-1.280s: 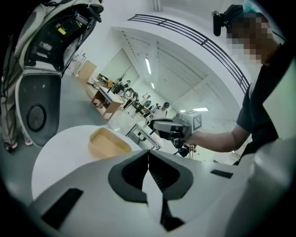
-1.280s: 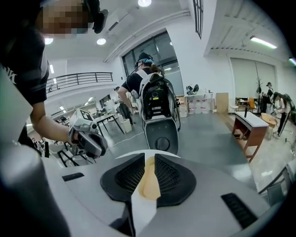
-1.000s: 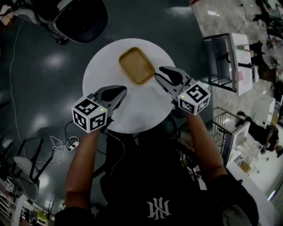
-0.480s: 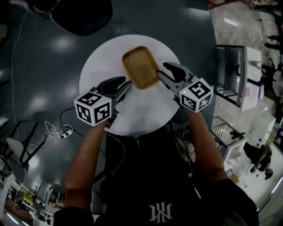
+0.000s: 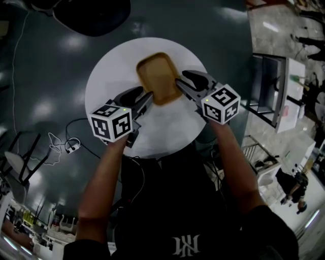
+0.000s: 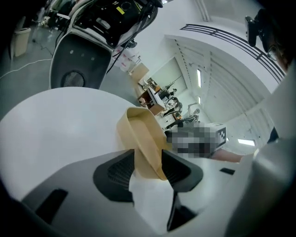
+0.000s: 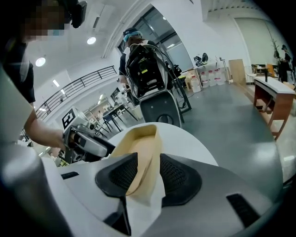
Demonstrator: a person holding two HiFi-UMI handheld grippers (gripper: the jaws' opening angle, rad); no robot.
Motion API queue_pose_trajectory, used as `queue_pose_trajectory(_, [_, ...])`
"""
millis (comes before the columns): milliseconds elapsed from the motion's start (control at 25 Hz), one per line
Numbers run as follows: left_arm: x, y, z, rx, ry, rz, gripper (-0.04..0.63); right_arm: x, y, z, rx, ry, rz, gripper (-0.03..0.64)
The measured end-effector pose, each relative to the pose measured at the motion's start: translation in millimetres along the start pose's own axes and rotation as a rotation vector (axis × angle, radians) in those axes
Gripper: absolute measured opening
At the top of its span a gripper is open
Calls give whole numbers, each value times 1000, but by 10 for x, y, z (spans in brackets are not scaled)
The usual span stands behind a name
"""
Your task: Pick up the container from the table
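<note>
A tan rectangular container [image 5: 157,76] lies on the round white table [image 5: 162,127], toward its far side. My left gripper [image 5: 144,95] reaches the container's near left corner. In the left gripper view the jaws [image 6: 148,159] are opening, with the container's rim [image 6: 143,134] standing between the pads. My right gripper [image 5: 181,81] is at the near right edge. Its jaws [image 7: 149,171] stand open astride the container's side wall [image 7: 138,143]. The left gripper [image 7: 85,143] also shows across the container in the right gripper view.
A black chair [image 5: 86,15] stands beyond the table on the dark floor. A cable [image 5: 66,144] lies on the floor at the left. A metal rack [image 5: 269,86] is at the right. My arms come in over the table's near edge.
Both grippers have moved forward and down onto the container's near corners. The left jaws, shut a second ago, now stand apart, and both pairs straddle the rim.
</note>
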State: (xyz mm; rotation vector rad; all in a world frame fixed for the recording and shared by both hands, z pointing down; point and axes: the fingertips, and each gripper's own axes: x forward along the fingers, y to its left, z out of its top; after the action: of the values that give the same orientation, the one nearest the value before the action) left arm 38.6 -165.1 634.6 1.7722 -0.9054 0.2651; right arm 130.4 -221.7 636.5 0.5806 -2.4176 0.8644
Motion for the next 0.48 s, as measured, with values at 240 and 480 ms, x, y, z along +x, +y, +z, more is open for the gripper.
queue_pose_trajectory(240, [19, 25, -152, -24, 2, 11, 184, 49, 9, -118, 8, 27, 27, 169])
queue_pose_trajectory(480, [73, -9, -207, -27, -5, 5, 169, 85, 35, -223, 21, 32, 38, 156])
